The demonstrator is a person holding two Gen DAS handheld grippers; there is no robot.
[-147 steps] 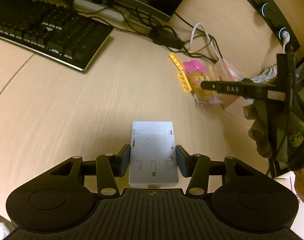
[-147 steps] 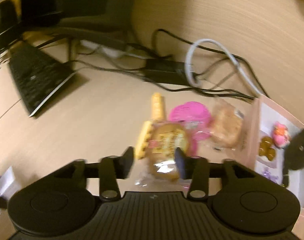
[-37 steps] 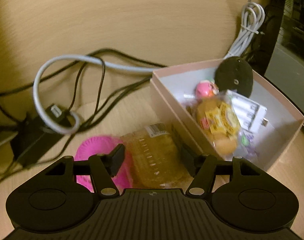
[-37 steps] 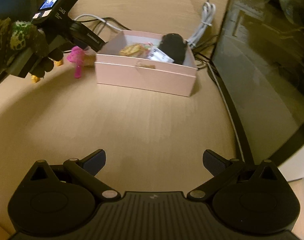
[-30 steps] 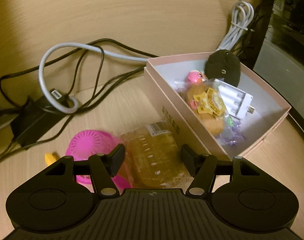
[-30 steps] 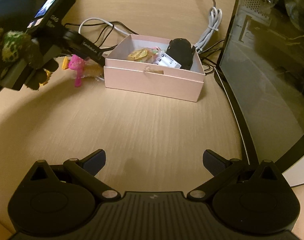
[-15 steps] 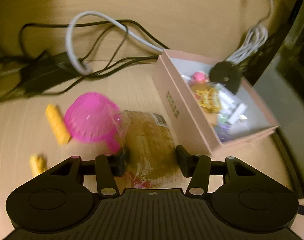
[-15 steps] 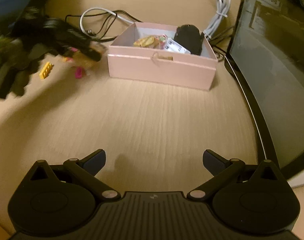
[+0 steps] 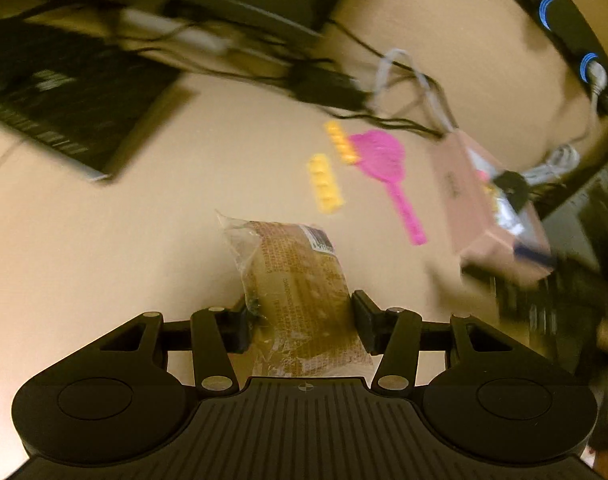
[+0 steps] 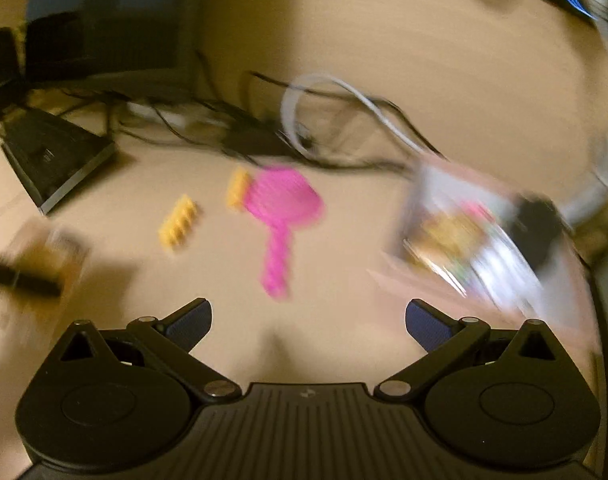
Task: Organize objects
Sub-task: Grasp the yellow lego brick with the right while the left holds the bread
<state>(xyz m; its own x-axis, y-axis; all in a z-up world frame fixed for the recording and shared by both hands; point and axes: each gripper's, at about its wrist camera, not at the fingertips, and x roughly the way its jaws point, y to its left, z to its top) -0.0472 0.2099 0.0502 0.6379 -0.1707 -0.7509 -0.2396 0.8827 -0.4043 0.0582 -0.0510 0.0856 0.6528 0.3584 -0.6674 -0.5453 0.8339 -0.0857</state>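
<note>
Left tongs (image 9: 300,314) now clamp our wrapped snack (image 9: 300,292), lifted away from the pink box (image 9: 479,204), while right tongs (image 10: 308,322) gape empty, swinging toward the pink brush (image 10: 282,216)

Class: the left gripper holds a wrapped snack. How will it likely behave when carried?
The wrapped snack likely flexes: its clear film is crinkled past the left gripper. It probably weighs little, sitting level between the fingers. The glossy wrap might slip.

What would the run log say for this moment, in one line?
left gripper: shut on snack packet | right gripper: open, empty | pink brush, pink box: on desk
</note>
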